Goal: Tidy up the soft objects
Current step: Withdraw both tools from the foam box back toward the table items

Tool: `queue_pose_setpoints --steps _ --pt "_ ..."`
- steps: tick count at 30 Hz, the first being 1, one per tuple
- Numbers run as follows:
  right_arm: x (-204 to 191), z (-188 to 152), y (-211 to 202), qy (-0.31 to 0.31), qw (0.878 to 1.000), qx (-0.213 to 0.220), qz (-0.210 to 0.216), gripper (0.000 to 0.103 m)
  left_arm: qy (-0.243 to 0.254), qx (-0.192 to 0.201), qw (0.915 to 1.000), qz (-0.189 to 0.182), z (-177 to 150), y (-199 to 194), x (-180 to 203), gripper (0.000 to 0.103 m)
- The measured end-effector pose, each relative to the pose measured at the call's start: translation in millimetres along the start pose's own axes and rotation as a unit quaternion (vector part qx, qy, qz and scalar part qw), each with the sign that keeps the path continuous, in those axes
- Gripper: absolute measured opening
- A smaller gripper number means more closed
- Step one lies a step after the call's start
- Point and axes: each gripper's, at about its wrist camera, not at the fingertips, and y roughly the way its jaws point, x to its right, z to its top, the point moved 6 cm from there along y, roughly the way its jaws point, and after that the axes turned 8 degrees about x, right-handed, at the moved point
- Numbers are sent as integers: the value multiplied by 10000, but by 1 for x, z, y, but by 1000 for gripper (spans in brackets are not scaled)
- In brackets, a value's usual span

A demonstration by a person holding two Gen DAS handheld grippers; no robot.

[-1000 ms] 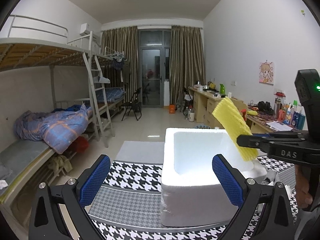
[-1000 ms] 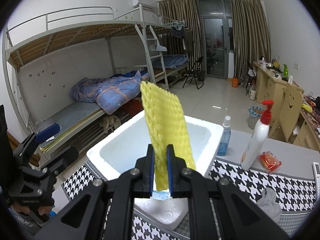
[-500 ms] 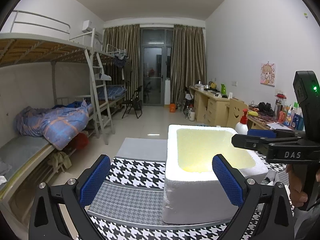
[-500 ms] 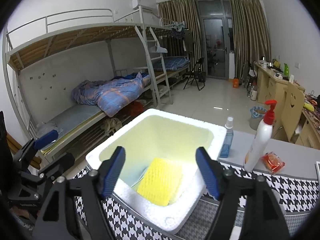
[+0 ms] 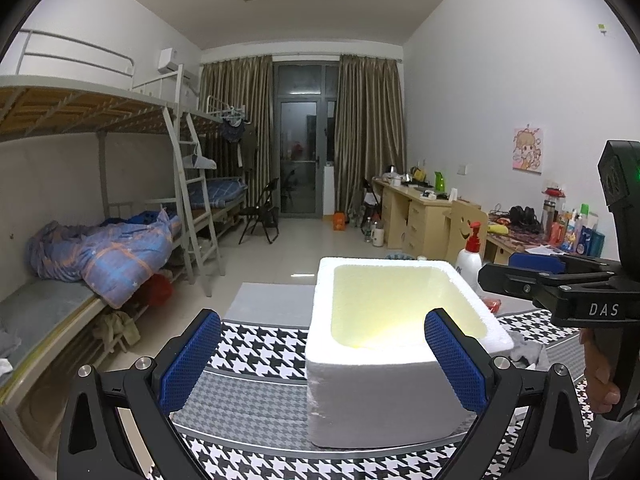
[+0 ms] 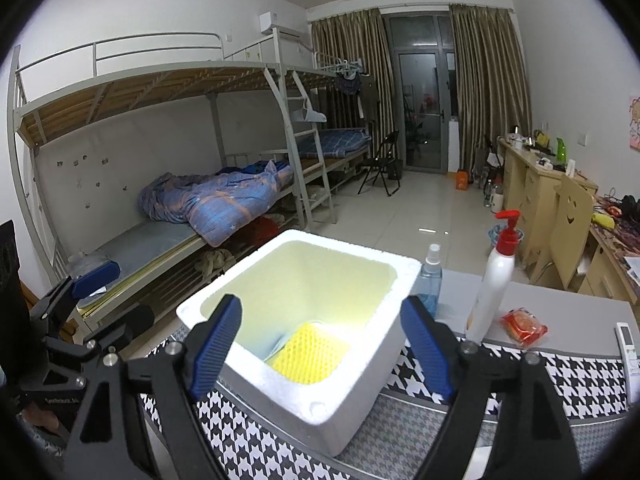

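Both tongs — left [image 5: 324,354], right [image 6: 322,338] — gape wide; yellow sponge [image 6: 310,354] lies inside foam box [image 6: 320,408]

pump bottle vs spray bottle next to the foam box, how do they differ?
The pump bottle is white and opaque with a red pump head; the spray bottle is clear blue with a pale cap. The pump bottle stands taller. The spray bottle stands closer to the foam box. Both stand upright on the grey table surface.

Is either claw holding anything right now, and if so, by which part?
Nothing is held. The right claw and the left claw are both open and empty. The yellow sponge lies loose on the bottom of the white foam box.
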Motion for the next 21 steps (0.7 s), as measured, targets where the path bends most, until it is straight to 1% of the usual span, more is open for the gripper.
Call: queue_pose_setpoints --steps 6,13,21 --pt "4 -1 -9 -28 9999 89 -62 88 41 2 10000 -55 2 -2 8 102" --pt "9 -7 -24 -65 9997 192 -149 89 32 -45 9999 -126 1 -5 15 102" --pt "11 -12 -34 -86 9994 253 -201 91 107 -13 9998 -186 4 -10 27 102"
